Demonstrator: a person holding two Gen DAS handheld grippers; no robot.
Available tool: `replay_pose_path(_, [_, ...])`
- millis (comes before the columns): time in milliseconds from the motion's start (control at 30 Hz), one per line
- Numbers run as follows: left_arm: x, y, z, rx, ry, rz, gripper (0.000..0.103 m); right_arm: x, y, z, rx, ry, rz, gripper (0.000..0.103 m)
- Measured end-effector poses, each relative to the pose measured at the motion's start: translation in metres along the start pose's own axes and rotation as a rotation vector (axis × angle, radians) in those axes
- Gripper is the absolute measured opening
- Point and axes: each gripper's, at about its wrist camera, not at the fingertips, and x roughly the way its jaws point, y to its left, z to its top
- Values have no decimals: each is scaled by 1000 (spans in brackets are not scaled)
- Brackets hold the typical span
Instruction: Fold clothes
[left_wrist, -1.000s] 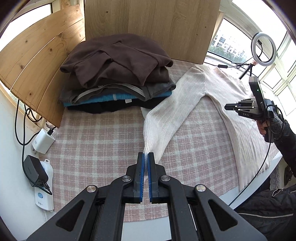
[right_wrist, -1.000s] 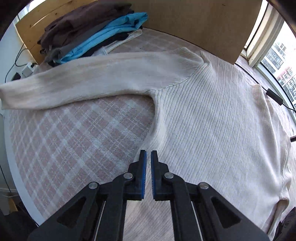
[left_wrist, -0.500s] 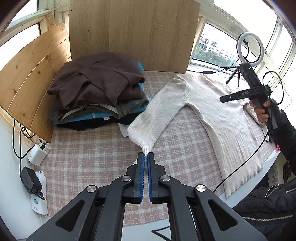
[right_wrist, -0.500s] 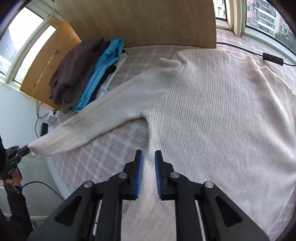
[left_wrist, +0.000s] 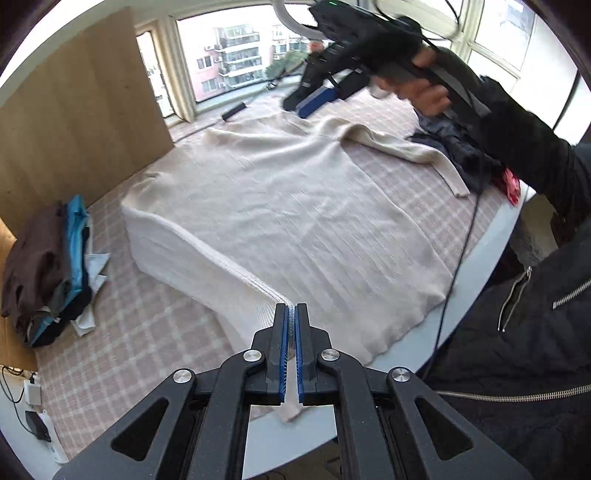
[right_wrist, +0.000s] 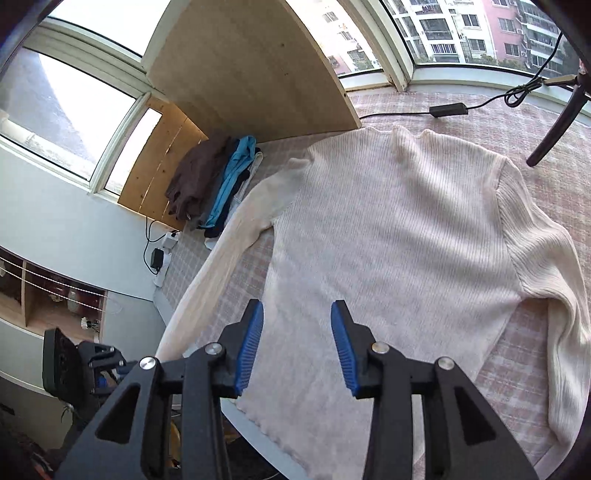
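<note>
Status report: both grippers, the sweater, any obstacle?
Left gripper shut on sweater cuff, sleeve lifted. Right gripper open, above sweater body. Clothes pile beside the sleeve.

Surface (left_wrist: 155, 332) covered in pink-and-white checked cloth. Cream ribbed sweater (left_wrist: 295, 206) lay spread flat across its middle. Stack of folded clothes (left_wrist: 48, 269), brown on top, sat at far left against wooden boards (left_wrist: 74, 110). Dark garments (left_wrist: 454, 147) lay at right edge.

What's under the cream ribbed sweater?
The pink plaid tablecloth shows all round the cream ribbed sweater; its hem overhangs the table edge. Anything beneath the body is covered. The left gripper pinches one cuff.
</note>
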Motion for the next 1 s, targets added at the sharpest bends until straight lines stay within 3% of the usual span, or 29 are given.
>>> replay_pose_path(100, [55, -29, -20, -45, 137, -36, 3, 44, -2, 22, -64, 60, -43, 38])
replay_pose_path(200, [80, -29, -37, -142, 191, -27, 3, 87, 5, 58, -127, 79, -86, 38])
replay_pose_path(500, [39, -1, -71, -521, 59, 11, 15, 183, 22, 128, -228, 151, -206, 40])
replay_pose_path(633, [58, 15, -83, -690, 34, -43, 15, 222, 29, 153, -272, 187, -264, 40])
replay_pose_path(733, [76, 19, -77, -720, 30, -54, 15, 238, 29, 163, -285, 203, -285, 40])
replay_pose_path(900, [108, 18, -71, -734, 98, -72, 17, 241, 22, 167, -275, 208, -280, 40])
replay_pose_path(1000, [113, 11, -67, -716, 105, -48, 5, 238, 21, 164, -313, 196, -272, 32])
